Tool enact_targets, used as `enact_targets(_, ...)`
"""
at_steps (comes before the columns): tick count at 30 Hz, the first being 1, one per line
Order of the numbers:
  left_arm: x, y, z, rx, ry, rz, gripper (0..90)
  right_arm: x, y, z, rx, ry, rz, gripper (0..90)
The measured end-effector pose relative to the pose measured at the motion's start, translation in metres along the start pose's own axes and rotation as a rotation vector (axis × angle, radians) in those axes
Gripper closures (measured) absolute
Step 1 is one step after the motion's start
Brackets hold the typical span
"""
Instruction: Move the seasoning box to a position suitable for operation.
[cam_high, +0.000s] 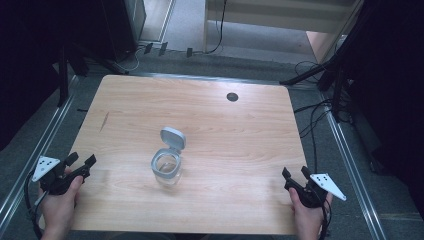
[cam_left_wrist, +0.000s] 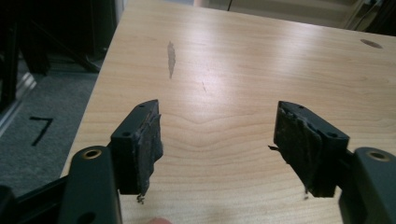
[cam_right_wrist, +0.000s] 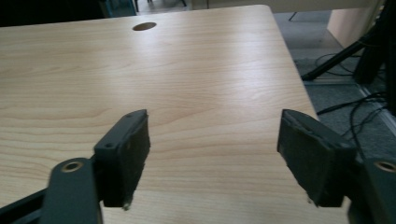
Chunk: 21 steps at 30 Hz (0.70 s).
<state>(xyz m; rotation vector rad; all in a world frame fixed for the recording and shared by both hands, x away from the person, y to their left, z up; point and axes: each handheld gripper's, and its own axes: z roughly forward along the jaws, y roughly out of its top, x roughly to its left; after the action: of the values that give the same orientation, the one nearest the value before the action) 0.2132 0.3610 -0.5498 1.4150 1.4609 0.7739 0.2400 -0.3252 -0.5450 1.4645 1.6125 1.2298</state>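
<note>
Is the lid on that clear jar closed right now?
No, the jar's grey lid is flipped up, leaving the mouth open.

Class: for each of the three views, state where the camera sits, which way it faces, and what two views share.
High view: above the table, facing down; shows both hands, left gripper, right gripper, open jar.
Left gripper view: rides the left gripper, facing across the table.
Right gripper view: rides the right gripper.
All share the table's round hole.
</note>
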Motion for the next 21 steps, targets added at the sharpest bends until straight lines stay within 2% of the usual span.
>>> enact_targets(2, -0.004, 0.002, 0.001, -0.014, -0.024, -0.043, 35.6, 0.004, 0.0, 0.002, -0.001, 0.022, 0.005, 21.0)
enact_targets(3, -0.008, 0.004, 0.001, -0.025, -0.036, -0.051, 37.4, 0.007, 0.001, 0.004, 0.001, 0.019, 0.0, 20.2)
enact_targets(5, -0.02, 0.007, 0.003, -0.039, -0.055, -0.034, 41.8, 0.017, 0.002, 0.007, 0.009, 0.016, -0.005, 21.9)
enact_targets(7, -0.033, 0.011, 0.006, -0.034, -0.096, -0.013, 47.9, 0.029, 0.004, 0.007, 0.005, 0.036, -0.008, 24.0)
enact_targets(8, -0.033, 0.011, 0.006, -0.034, -0.096, -0.013, 48.5, 0.035, 0.006, 0.008, 0.002, 0.047, -0.012, 26.0)
enact_targets(9, -0.045, 0.013, 0.011, -0.024, -0.114, -0.012, 49.6, 0.042, 0.008, 0.008, -0.003, 0.054, -0.013, 29.8)
enact_targets(10, -0.045, 0.013, 0.011, -0.024, -0.114, -0.012, 50.9, 0.049, 0.009, 0.008, -0.008, 0.069, -0.01, 32.1)
enact_targets(11, -0.055, 0.015, 0.015, -0.016, -0.135, -0.026, 53.0, 0.058, 0.011, 0.009, -0.009, 0.091, -0.002, 35.0)
enact_targets(14, -0.069, 0.016, 0.02, -0.005, -0.168, -0.006, 56.4, 0.079, 0.014, 0.013, 0.003, 0.143, -0.005, 37.3)
enact_targets(16, -0.075, 0.017, 0.021, -0.003, -0.177, 0.019, 58.5, 0.094, 0.014, 0.016, 0.005, 0.174, -0.013, 43.1)
enact_targets(18, -0.079, 0.018, 0.022, 0.003, -0.206, 0.019, 60.7, 0.111, 0.014, 0.019, 0.008, 0.202, -0.031, 48.0)
enact_targets(19, -0.079, 0.018, 0.022, 0.003, -0.206, 0.019, 61.4, 0.119, 0.014, 0.02, 0.008, 0.216, -0.04, 48.8)
enact_targets(20, -0.082, 0.018, 0.024, 0.019, -0.218, 0.025, 61.4, 0.119, 0.014, 0.02, 0.008, 0.216, -0.04, 48.8)
enact_targets(21, -0.085, 0.017, 0.025, 0.022, -0.22, 0.034, 61.2, 0.136, 0.016, 0.024, 0.014, 0.256, -0.029, 51.4)
